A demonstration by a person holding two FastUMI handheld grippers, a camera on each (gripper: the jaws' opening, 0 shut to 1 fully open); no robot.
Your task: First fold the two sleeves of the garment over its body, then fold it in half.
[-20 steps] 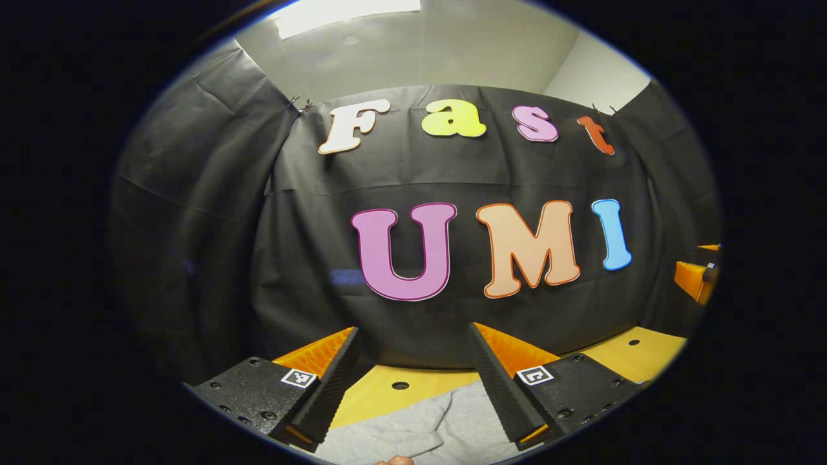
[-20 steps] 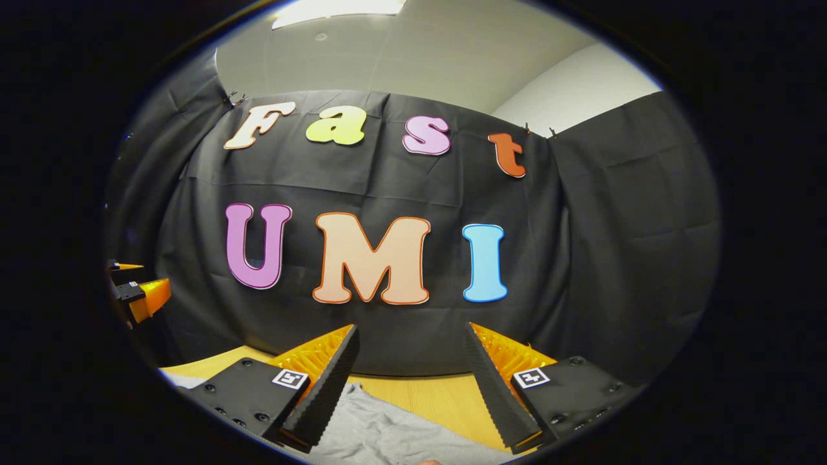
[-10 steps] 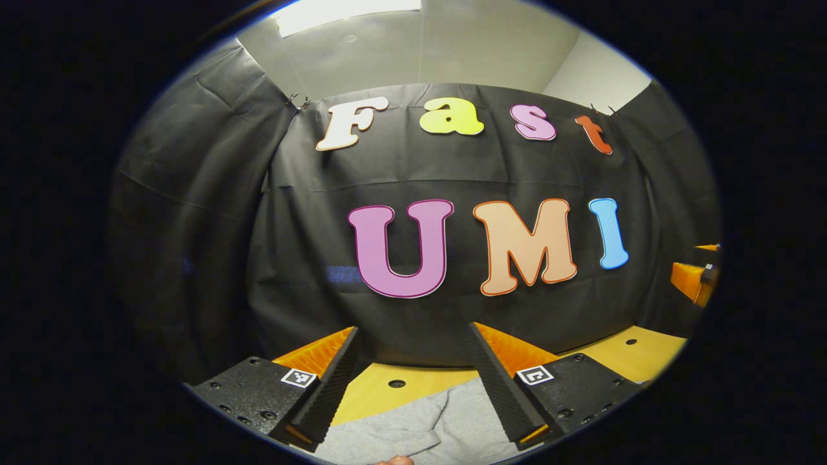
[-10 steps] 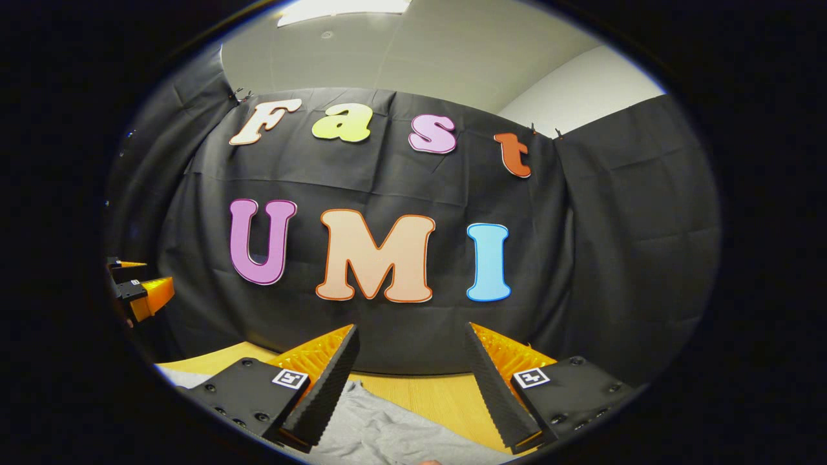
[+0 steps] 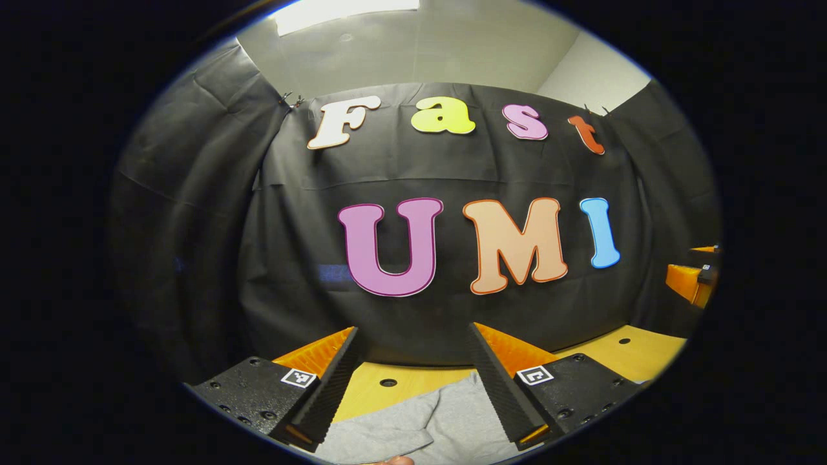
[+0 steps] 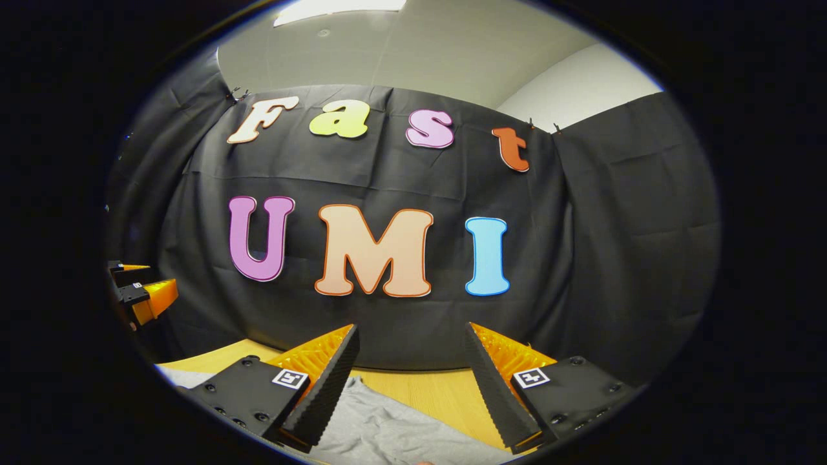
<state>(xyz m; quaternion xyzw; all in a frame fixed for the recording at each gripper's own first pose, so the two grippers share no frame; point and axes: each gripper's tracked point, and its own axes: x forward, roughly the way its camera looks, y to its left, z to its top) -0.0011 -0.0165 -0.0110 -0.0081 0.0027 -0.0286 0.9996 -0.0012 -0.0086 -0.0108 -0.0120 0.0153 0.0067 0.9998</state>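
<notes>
Garment: a light grey, soft knit garment (image 5: pixel 420 426) lies on the yellow wooden table (image 5: pixel 636 355); in the left gripper view it sits at 6 o'clock, and a rounded fold of it, which may be a sleeve, spreads toward 7 o'clock.
Garment, right gripper view: the same grey cloth (image 6: pixel 387 429) lies at 6 o'clock, rumpled, with one edge running from 6 toward 5 o'clock across the bare wood.
Left gripper: the left gripper (image 5: pixel 413 336) hangs above the garment; its jaws stand wide apart with nothing between them.
Left gripper, seen from the right: it shows small (image 6: pixel 145 284) at 9 o'clock in the right gripper view.
Right gripper: the right gripper (image 6: pixel 412 332) is above the cloth; its jaws are spread apart and hold nothing.
Right gripper, seen from the left: it shows small (image 5: pixel 694 268) at 3 o'clock in the left gripper view.
Table: round holes (image 5: pixel 388 382) dot the wooden top near the far edge.
Backdrop: black cloth wall (image 5: pixel 194 213) rises behind the table from 9 to 3 o'clock.
Ceiling: a pale ceiling with a bright light panel (image 5: pixel 345 10) at 12 o'clock.
</notes>
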